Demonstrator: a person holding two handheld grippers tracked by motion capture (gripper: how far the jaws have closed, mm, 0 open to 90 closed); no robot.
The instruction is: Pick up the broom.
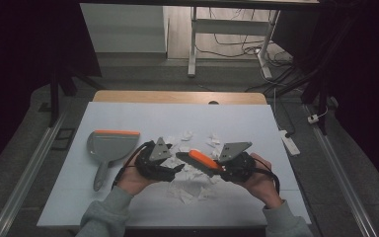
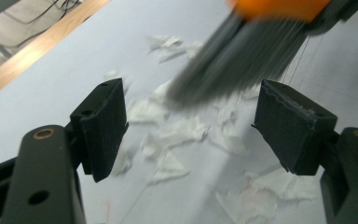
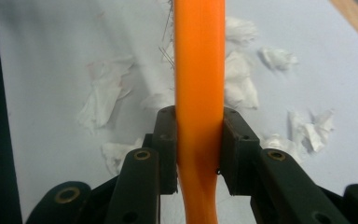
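Note:
A hand brush (image 1: 201,159) with an orange handle (image 3: 199,70) and grey bristles (image 2: 237,60) hangs over the middle of the white table (image 1: 153,116). My right gripper (image 1: 216,167) (image 3: 199,135) is shut on that handle, with a pad pressed to each side. Just left of the brush, my left gripper (image 1: 177,168) (image 2: 191,112) is open; the bristles sit ahead of its jaws, apart from the pads. Several torn white paper scraps (image 1: 187,186) (image 2: 177,135) (image 3: 107,93) lie scattered under and around both grippers.
A grey dustpan (image 1: 111,143) with an orange lip lies flat on the left of the table, handle toward me. A wooden strip (image 1: 177,97) edges the far side. A white power strip (image 1: 290,140) and cables lie on the floor to the right.

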